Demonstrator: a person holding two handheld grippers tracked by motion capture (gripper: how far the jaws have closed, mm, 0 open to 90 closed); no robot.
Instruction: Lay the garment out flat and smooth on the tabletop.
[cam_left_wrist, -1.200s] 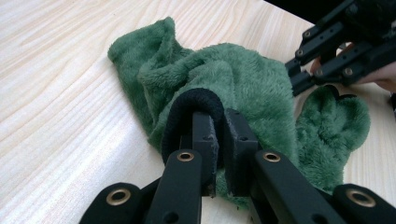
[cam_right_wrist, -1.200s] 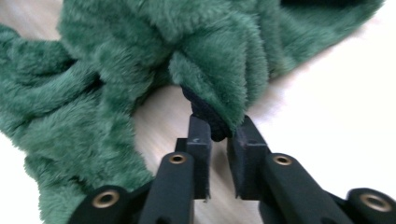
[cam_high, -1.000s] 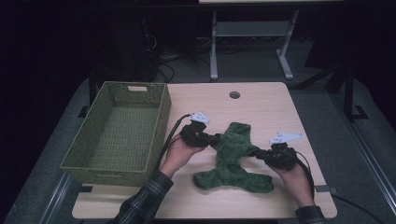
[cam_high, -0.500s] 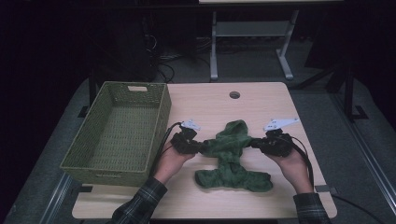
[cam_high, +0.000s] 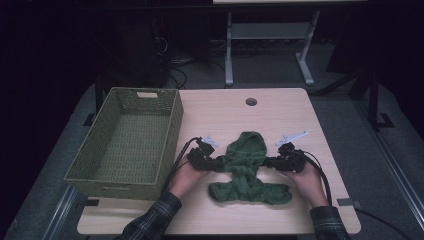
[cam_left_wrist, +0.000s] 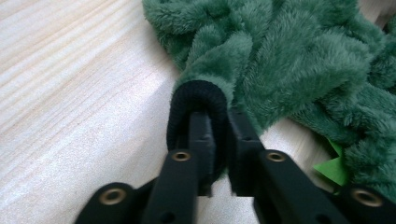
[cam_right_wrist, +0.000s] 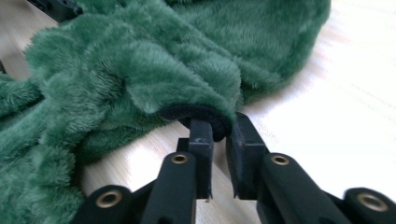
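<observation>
- Garment (cam_high: 247, 170): green fleece, hooded, lying spread flat on the tabletop (cam_high: 280, 115), hood pointing away from the person, sleeves out to either side, body bunched toward the near edge. Well apart from the woven basket (cam_high: 172, 130) at the left.
- Handling, judged: light, soft and wholly limp; certain to sag and fold under its own weight when lifted. Thick pile compressible and fairly grippy, so slipping unlikely under a firm pinch. Not fragile.
- Best hold, judged: the black ribbed cuffs at the sleeve ends, being firmer and thinner than the fleece. One cuff per hand, to keep the piece spread.
- Left tool (cam_high: 212, 162): low on the tabletop at the left sleeve end. Left cuff (cam_left_wrist: 196, 93) looped over one jaw, its rib pinched in the narrow gap between the two. Jaws just opening slightly, yet close together with the cloth between them.
- Right tool (cam_high: 272, 162): at the right sleeve end, mirrored. Right cuff (cam_right_wrist: 196, 112) seated across the jaw tips, edge caught between them. Jaws narrow, likewise just easing open, a slim gap visible below the cloth.
- Risk, judged: either cuff liable to drop free with any further loosening.
</observation>
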